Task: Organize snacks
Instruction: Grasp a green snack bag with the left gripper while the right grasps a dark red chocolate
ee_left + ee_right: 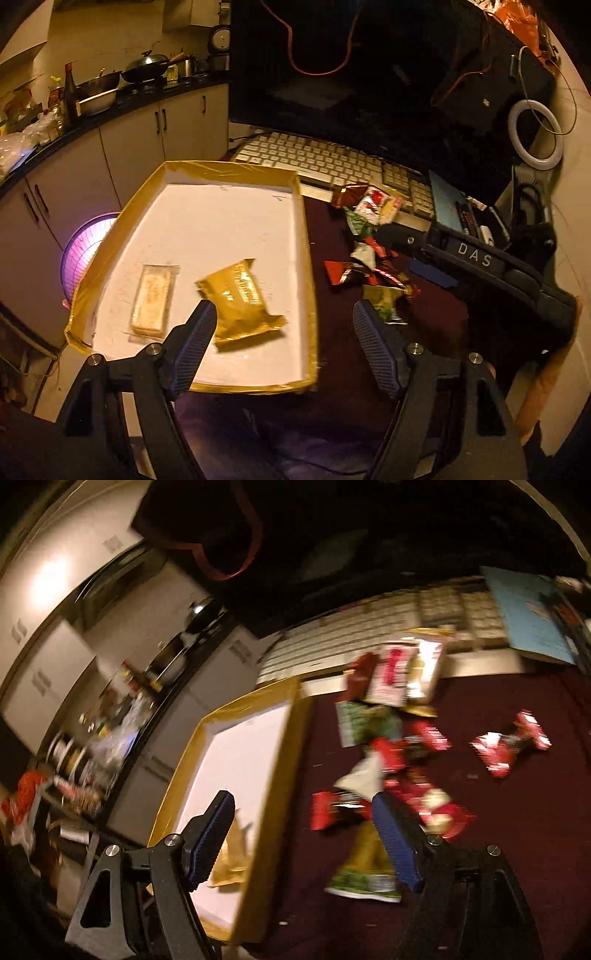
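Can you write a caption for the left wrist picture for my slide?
Open left gripper hovers over a gold-rimmed box holding two snack packets, more snacks piled beside it.

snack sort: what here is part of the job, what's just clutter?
Job:
- gold-edged tray
- gold packet in the tray
- pale bar in the tray
- loose snack pile on the dark red cloth

Clutter:
- keyboard
- monitor
- ring light
- blue booklet

Two packets lie in the tray point(306, 280): the flat bar point(153, 301) to the left, the crinkled packet point(240, 299) beside it. Right of the tray, a heap of snacks point(369, 251) lies on the table point(325, 236). The keyboard point(325, 162) sits behind both.
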The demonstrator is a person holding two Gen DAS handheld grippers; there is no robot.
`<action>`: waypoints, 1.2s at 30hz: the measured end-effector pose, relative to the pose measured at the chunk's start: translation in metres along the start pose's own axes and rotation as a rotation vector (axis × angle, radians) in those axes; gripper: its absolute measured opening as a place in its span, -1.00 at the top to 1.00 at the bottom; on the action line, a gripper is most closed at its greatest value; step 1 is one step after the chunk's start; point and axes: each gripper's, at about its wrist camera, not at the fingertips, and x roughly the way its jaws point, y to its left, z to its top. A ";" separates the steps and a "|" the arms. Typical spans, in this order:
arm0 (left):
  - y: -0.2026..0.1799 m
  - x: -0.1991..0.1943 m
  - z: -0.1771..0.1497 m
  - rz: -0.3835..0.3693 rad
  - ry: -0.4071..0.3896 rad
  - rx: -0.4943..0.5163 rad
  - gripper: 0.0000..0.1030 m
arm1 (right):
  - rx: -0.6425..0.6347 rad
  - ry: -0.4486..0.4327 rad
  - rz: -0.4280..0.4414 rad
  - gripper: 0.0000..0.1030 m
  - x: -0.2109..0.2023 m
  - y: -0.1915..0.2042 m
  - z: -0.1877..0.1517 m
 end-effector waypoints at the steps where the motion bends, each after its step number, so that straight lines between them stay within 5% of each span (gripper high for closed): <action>1: -0.004 0.000 0.000 -0.004 -0.001 0.001 -0.48 | 0.022 -0.001 -0.002 -0.55 -0.003 -0.009 0.001; 10: -0.028 0.006 -0.011 -0.065 -0.015 -0.055 -0.48 | 0.138 -0.020 0.028 -0.54 -0.026 -0.070 -0.007; 19: -0.051 0.016 -0.018 -0.100 -0.020 -0.029 -0.48 | 0.106 -0.015 -0.079 -0.36 -0.046 -0.111 -0.007; 25: -0.071 0.041 -0.010 -0.160 0.047 0.028 -0.48 | 0.058 0.004 -0.097 -0.27 -0.045 -0.115 -0.004; 28: -0.088 0.055 -0.006 -0.162 0.048 0.131 -0.47 | 0.044 0.004 -0.078 -0.27 -0.043 -0.115 -0.002; 35: -0.102 0.115 0.000 -0.123 0.214 0.186 0.10 | -0.008 0.044 -0.093 -0.15 -0.031 -0.106 -0.007; 36: -0.102 0.121 -0.003 -0.105 0.235 0.200 0.38 | -0.008 0.048 -0.097 -0.15 -0.031 -0.106 -0.006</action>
